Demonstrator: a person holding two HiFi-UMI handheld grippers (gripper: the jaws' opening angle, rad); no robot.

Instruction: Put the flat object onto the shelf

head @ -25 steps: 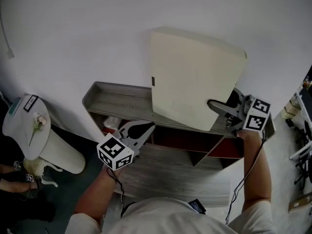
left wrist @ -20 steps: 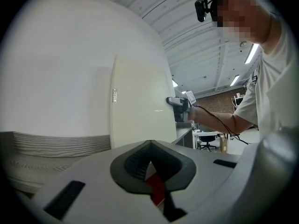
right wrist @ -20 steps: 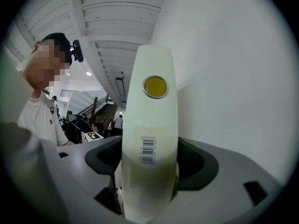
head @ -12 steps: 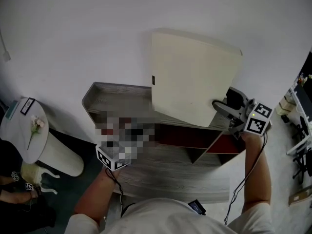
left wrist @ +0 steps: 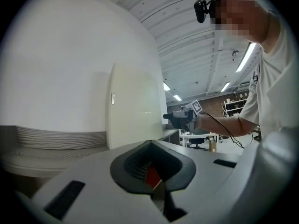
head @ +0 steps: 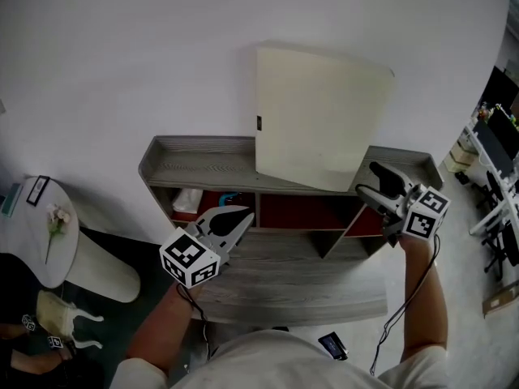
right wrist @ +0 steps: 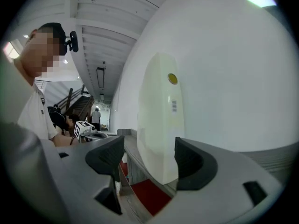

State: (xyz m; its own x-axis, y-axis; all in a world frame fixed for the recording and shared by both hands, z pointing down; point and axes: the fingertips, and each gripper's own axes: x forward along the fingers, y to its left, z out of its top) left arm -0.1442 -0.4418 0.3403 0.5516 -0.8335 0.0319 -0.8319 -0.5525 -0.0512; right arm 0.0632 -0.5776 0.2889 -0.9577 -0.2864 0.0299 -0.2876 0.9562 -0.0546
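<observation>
The flat object is a cream panel [head: 320, 116]. It stands on edge on the top board of the grey wooden shelf [head: 195, 164] and leans against the white wall. My right gripper [head: 371, 183] is open just off the panel's lower right corner, holding nothing. In the right gripper view the panel [right wrist: 161, 120] rises just ahead of the spread jaws of that gripper [right wrist: 149, 160]. My left gripper [head: 242, 215] is shut and empty in front of the shelf's left compartments. The left gripper view shows its closed jaws [left wrist: 152, 171], the panel [left wrist: 135, 111] and the right gripper [left wrist: 180, 118] beyond it.
The shelf has red-backed compartments [head: 296, 213] below its top board and a wide lower board [head: 308, 282]. A small item [head: 188, 201] sits in the left compartment. A white round side table [head: 40, 225] stands at the left. Desks [head: 495, 148] fill the far right.
My right gripper has let go of the panel and drawn back to the right. The panel now stands more upright against the wall. The left gripper has barely moved.
</observation>
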